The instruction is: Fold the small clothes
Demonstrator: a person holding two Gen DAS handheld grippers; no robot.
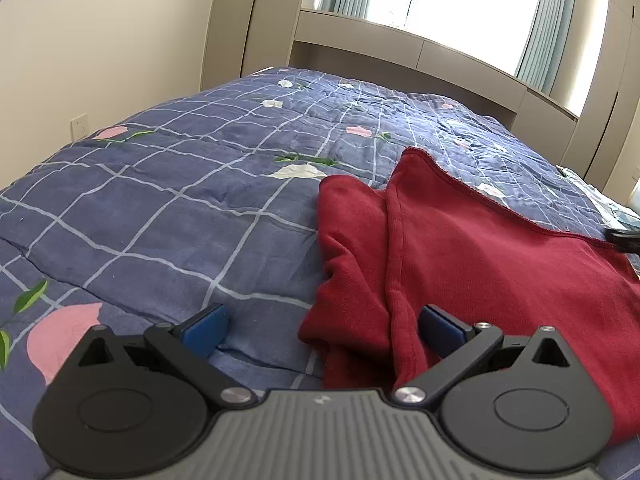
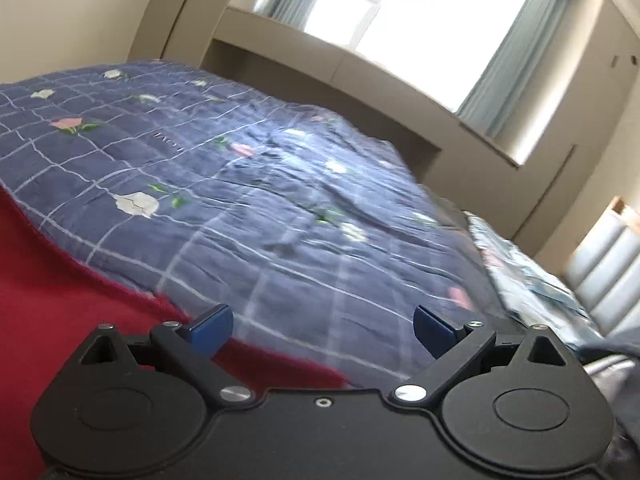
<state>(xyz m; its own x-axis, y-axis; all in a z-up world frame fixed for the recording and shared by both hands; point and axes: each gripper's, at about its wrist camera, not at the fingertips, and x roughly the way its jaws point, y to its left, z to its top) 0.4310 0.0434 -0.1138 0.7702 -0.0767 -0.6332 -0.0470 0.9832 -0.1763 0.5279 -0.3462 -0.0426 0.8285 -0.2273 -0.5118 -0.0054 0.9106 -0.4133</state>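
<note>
A dark red garment (image 1: 480, 260) lies on the bed, spread out flat with one side flap folded over along a seam. My left gripper (image 1: 322, 328) is open at the garment's near left corner. Its left pad (image 1: 206, 330) is over the quilt and its right pad (image 1: 440, 330) is against the red fabric, with the folded edge lying loose between them. In the right wrist view the red garment (image 2: 48, 300) fills the lower left. My right gripper (image 2: 323, 330) is open above its hem and the quilt, holding nothing.
The bed carries a blue checked quilt (image 1: 180, 200) with flower prints. A pale patterned cloth (image 2: 528, 272) lies at the bed's right side by a padded panel (image 2: 600, 264). A shelf unit (image 1: 400, 52) and a window stand beyond the bed. A small dark object (image 1: 626, 238) sits at the garment's right edge.
</note>
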